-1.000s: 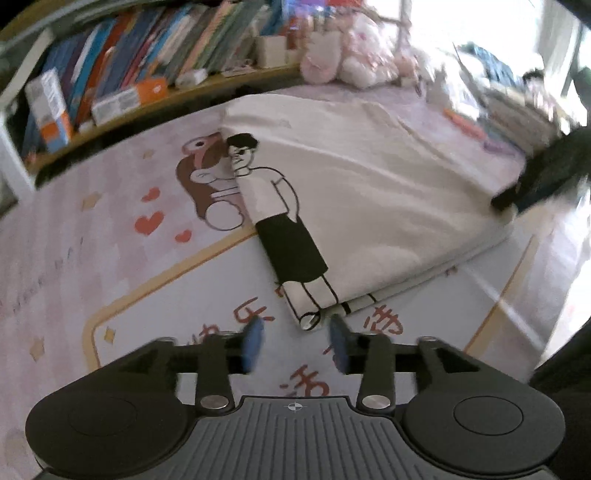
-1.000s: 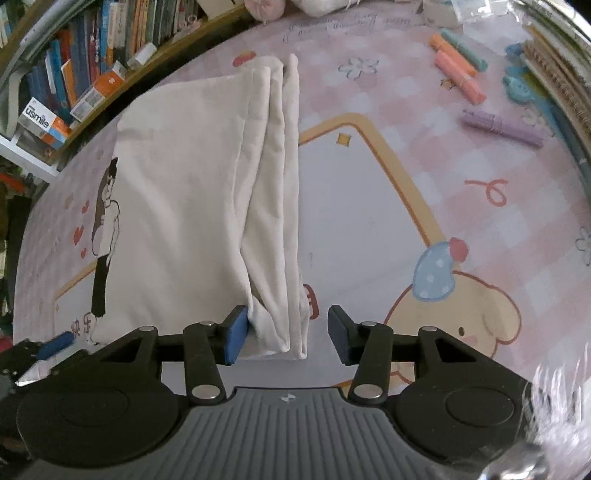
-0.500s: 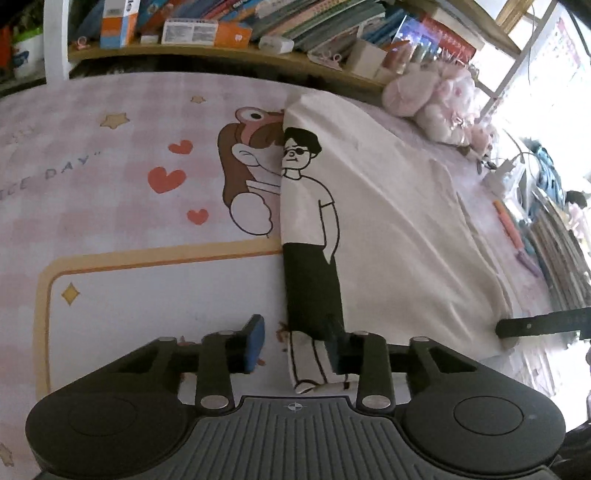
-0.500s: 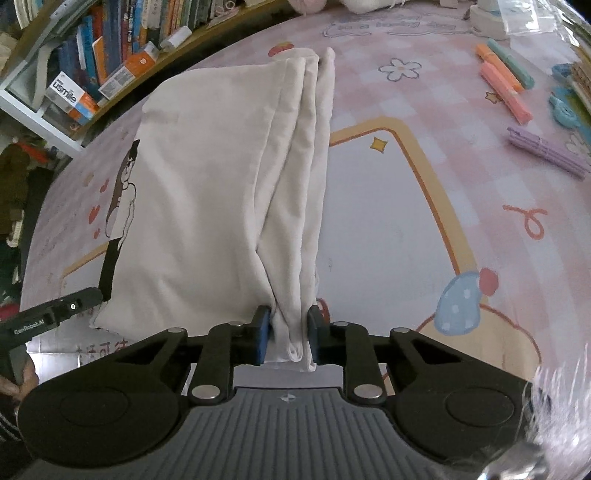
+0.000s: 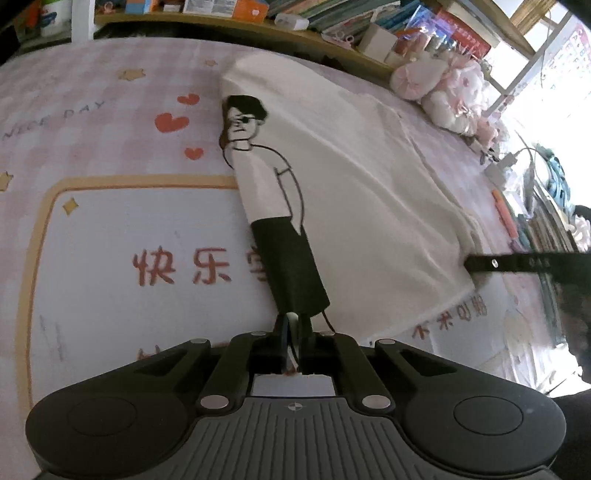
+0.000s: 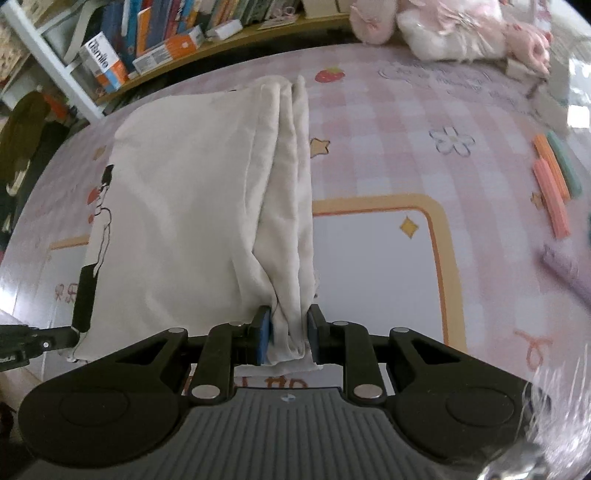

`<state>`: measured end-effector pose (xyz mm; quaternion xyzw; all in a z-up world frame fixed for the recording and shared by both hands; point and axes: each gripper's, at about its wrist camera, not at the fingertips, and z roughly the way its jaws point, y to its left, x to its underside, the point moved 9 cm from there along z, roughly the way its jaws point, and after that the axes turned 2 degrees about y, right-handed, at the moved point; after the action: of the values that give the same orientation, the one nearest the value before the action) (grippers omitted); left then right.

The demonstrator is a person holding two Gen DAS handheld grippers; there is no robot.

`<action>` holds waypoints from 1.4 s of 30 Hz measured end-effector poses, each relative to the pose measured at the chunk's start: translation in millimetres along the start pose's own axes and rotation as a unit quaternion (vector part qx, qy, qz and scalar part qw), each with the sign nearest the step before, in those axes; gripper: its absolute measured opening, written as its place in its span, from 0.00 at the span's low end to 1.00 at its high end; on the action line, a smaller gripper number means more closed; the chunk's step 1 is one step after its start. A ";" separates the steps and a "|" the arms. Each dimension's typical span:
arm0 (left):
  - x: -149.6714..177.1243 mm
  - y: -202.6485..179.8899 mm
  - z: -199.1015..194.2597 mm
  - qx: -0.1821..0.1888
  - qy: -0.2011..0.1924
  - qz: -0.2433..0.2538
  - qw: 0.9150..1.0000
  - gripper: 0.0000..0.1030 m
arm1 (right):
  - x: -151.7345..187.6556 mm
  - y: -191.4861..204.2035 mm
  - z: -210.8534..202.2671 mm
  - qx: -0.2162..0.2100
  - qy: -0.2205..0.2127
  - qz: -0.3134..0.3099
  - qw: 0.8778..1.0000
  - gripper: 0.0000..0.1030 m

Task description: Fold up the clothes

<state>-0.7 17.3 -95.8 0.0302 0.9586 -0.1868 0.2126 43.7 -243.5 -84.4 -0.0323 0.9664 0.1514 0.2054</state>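
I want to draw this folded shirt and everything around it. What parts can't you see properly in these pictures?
- Cartoon man's feet on the shirt: left wrist view, hidden behind the left gripper.
- Shirt's near corner: right wrist view, bunched inside the right gripper.
- Mat writing: left wrist view, partly covered by the shirt.
- Purple thing on the mat: right wrist view, too blurred to name.

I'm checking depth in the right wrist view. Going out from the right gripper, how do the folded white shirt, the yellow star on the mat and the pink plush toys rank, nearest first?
From the right gripper:
1. White shirt: its bunched edge is clamped between the pads.
2. Yellow star: mid-mat, just right of the shirt's far end.
3. Pink plush toys: far edge, upper right.
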 end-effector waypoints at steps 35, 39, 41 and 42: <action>-162.7 52.9 -4.2 -0.018 -0.136 0.064 0.989 0.68 | 28.9 35.3 -22.0 0.154 -0.066 -0.026 0.986 0.32; -188.8 65.1 15.2 0.004 -0.129 0.044 0.991 0.68 | 37.2 38.5 -9.7 0.159 -0.052 -0.030 0.985 0.32; -200.6 73.2 27.9 0.026 -0.118 0.020 0.992 0.66 | 37.5 37.7 -9.0 0.160 -0.049 -0.024 0.986 0.32; -204.9 74.7 34.1 0.039 -0.112 0.011 0.993 0.65 | 37.3 36.6 -9.2 0.159 -0.047 -0.018 0.986 0.33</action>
<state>209.1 78.4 -64.4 0.0275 0.9205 -0.2236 0.3192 1.5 -211.5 -81.4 -0.0095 0.9667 -0.0066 0.2558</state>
